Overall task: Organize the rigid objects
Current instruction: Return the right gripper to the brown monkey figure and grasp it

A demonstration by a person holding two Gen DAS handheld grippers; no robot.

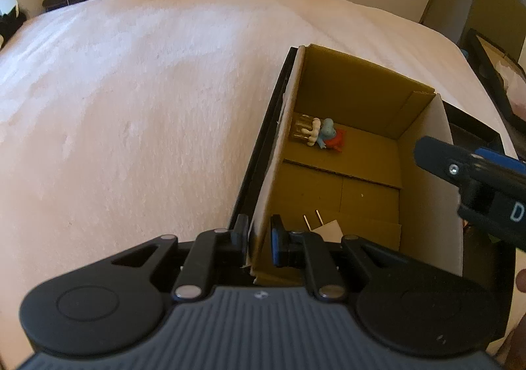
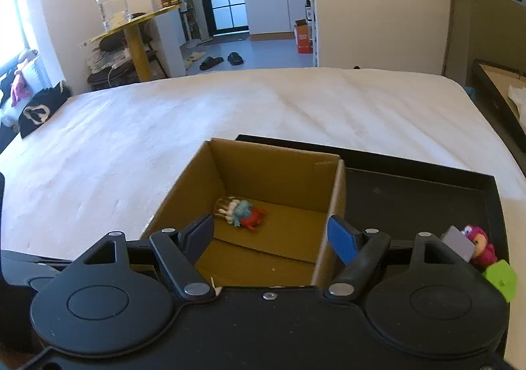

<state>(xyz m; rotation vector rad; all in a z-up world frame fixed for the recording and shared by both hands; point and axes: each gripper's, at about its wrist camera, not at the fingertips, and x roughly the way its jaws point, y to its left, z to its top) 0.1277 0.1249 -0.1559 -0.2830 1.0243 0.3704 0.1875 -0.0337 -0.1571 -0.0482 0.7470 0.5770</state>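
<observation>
A brown cardboard box [image 1: 358,90] stands on a black tray [image 2: 411,202] on the white bed. A small toy figure, blue, red and cream [image 1: 323,135], lies on the box floor at its far left; it also shows in the right wrist view [image 2: 241,214]. My left gripper [image 1: 259,238] is shut on the box's near left wall. My right gripper [image 2: 271,237] is open and empty above the box's near edge; it shows at the right of the left wrist view [image 1: 460,169]. A pink toy [image 2: 480,245] and a green piece [image 2: 501,278] lie on the tray at the right.
The white bed [image 1: 131,100] spreads wide to the left and beyond. A white slip [image 1: 328,230] lies in the box's near corner. A black cap [image 2: 37,112] sits at the bed's left edge. A dark framed tray [image 2: 493,94] stands off the right side.
</observation>
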